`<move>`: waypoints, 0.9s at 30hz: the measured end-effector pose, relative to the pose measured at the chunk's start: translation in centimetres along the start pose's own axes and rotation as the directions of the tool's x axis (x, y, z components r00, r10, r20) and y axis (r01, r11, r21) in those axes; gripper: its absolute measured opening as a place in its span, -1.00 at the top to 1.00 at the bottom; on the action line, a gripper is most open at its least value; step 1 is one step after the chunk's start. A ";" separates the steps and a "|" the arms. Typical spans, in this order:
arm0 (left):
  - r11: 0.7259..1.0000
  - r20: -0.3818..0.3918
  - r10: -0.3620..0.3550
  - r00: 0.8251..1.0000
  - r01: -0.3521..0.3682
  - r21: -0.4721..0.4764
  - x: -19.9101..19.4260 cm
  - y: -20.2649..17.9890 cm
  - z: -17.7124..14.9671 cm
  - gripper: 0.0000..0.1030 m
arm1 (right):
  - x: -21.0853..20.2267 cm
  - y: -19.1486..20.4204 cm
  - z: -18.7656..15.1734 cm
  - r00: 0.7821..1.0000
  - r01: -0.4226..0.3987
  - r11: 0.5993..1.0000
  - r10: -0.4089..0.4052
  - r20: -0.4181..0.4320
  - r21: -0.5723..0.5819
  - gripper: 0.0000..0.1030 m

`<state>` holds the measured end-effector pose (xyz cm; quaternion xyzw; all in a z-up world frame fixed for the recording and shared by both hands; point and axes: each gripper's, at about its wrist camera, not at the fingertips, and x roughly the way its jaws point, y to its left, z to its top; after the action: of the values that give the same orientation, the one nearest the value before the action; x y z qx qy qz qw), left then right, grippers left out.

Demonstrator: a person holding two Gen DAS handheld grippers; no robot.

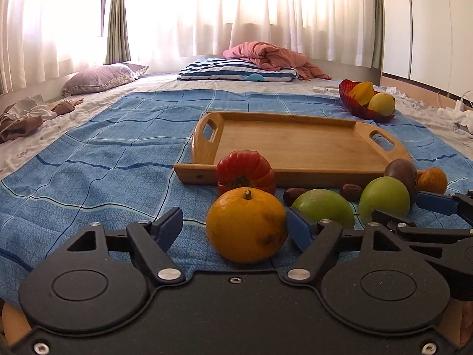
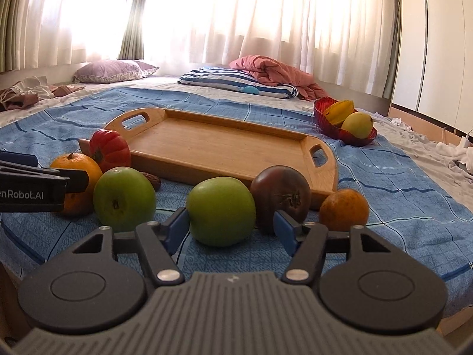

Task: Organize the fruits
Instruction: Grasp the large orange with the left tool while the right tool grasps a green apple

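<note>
Your left gripper (image 1: 233,224) brackets the orange (image 1: 246,224), your right gripper (image 2: 232,226) the green apple (image 2: 221,210), neither visibly clamped; wooden tray (image 2: 224,145) bare, sorting unstarted.

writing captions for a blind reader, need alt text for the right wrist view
The right tool straddles a round green apple on a blue checked bedspread, its blue pads not clearly pressing. A second green apple, dark tomato and oranges lie before an empty wooden tray.
</note>
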<state>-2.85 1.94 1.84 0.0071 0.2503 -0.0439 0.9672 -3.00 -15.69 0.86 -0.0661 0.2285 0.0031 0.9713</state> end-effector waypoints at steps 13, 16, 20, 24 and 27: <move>0.966 -0.084 -0.146 0.986 0.124 -0.228 2.9 2.9 0.2 -0.38 | 1.5 0.4 0.6 0.998 -0.043 0.999 0.043 -0.034 0.008 -0.40; 0.959 -0.087 -0.163 0.983 0.137 -0.248 3.2 3.1 0.1 -0.30 | 1.5 0.7 0.5 0.999 -0.037 0.999 0.037 -0.032 -0.011 -0.38; 0.961 -0.091 -0.164 0.982 0.138 -0.242 3.4 2.8 0.2 -0.27 | 1.4 0.8 0.6 0.999 -0.024 1.000 0.023 -0.034 -0.015 -0.18; 0.966 -0.093 -0.151 0.984 0.127 -0.223 3.2 2.3 0.3 -0.26 | 1.3 0.9 0.6 0.999 -0.021 1.000 0.020 -0.032 -0.023 -0.16; 0.977 -0.092 -0.125 0.988 0.106 -0.187 2.8 1.7 0.5 -0.25 | 1.2 0.8 0.7 0.999 -0.017 1.000 0.017 -0.029 -0.001 -0.14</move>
<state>0.02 3.42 0.89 -0.0935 0.3030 -0.0768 0.9453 -1.66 -14.82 0.81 -0.0648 0.2429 0.0106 0.9678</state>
